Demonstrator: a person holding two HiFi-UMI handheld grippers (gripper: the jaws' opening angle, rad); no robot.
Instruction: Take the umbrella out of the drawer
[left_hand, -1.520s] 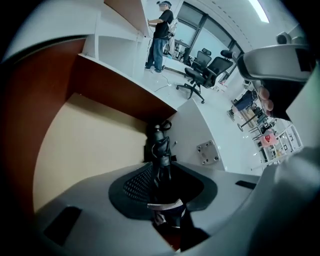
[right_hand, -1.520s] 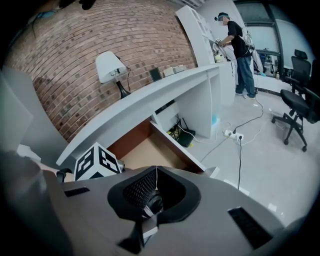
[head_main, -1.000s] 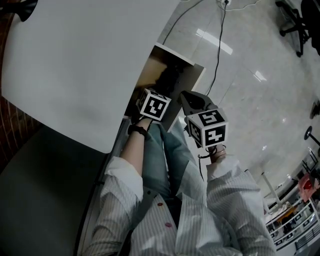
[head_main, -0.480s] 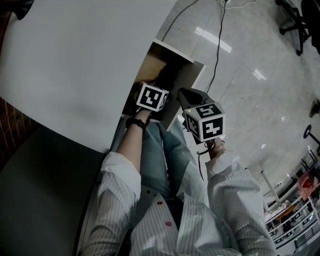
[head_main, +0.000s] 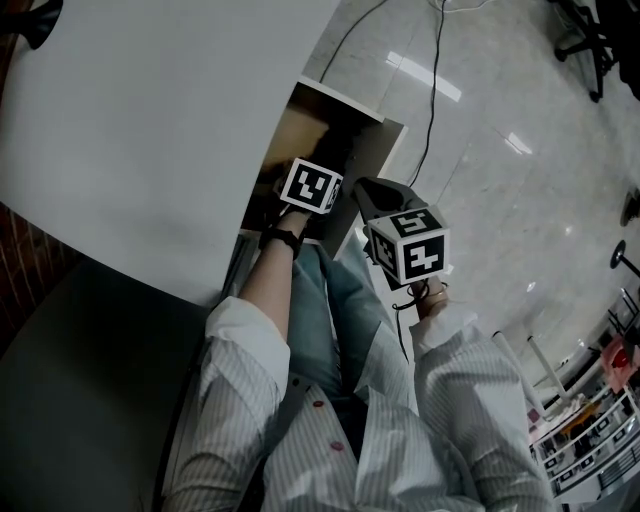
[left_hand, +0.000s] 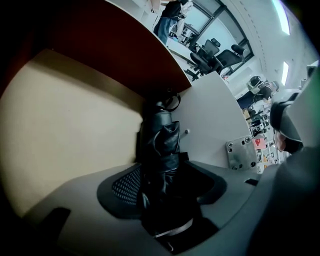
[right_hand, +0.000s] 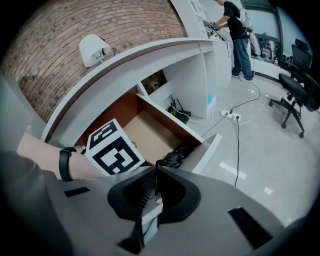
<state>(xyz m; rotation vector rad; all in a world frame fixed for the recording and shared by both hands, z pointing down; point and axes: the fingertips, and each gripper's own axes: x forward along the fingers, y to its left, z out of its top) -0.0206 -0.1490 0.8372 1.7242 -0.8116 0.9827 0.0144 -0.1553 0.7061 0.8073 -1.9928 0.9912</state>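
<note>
Umbrella (left_hand: 162, 150), black and folded, lies in the open drawer (right_hand: 150, 134) against a side wall. My left gripper (left_hand: 167, 184) has its jaws wide apart around it. My right gripper (right_hand: 152, 175) is clenched on nothing. From above, the white desk top (head_main: 150, 130) hides much of the drawer, and the umbrella's near end is too dark to see.

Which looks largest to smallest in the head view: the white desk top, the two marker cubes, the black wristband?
1. White desk top.
2. Right marker cube and left marker cube: nearly alike; the right looks slightly bigger, but may be nearer the camera.
3. Black wristband.
</note>
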